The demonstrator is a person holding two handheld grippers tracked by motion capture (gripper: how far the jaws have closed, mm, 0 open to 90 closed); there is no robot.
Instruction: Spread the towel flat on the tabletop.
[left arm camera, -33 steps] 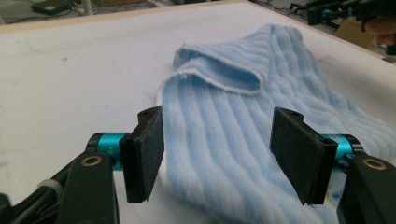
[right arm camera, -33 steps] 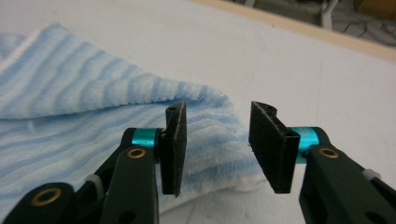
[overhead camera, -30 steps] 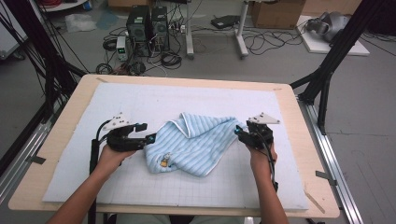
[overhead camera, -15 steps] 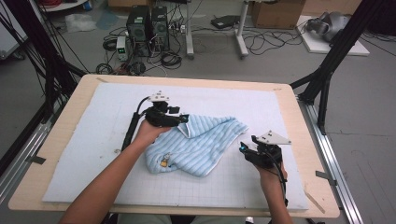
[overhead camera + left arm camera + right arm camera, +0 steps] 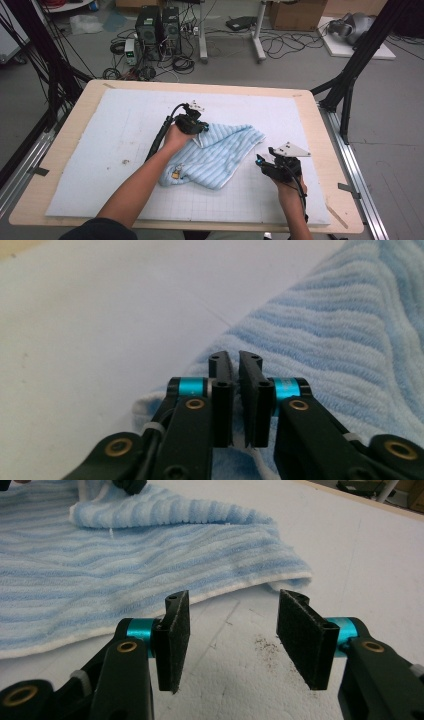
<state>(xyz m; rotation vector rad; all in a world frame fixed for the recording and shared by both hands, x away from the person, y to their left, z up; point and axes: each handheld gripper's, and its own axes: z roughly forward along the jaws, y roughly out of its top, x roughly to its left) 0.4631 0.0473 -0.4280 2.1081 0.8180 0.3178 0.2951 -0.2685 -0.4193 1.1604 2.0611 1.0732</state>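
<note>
On the towel [image 5: 220,155], left claw [image 5: 235,371] has just pinched its edge; right claw [image 5: 232,640] gapes.

A lab or robotics workroom, by the look of it — the desk [image 5: 65,150] is a plain wooden board under a white gridded mat [image 5: 115,130], framed by black metal struts [image 5: 357,65]. Behind it, computer towers [image 5: 159,27] stand on a bare grey floor [image 5: 300,65] amid tangled cables [image 5: 280,45] — with cardboard boxes [image 5: 295,12] nearby.
</note>
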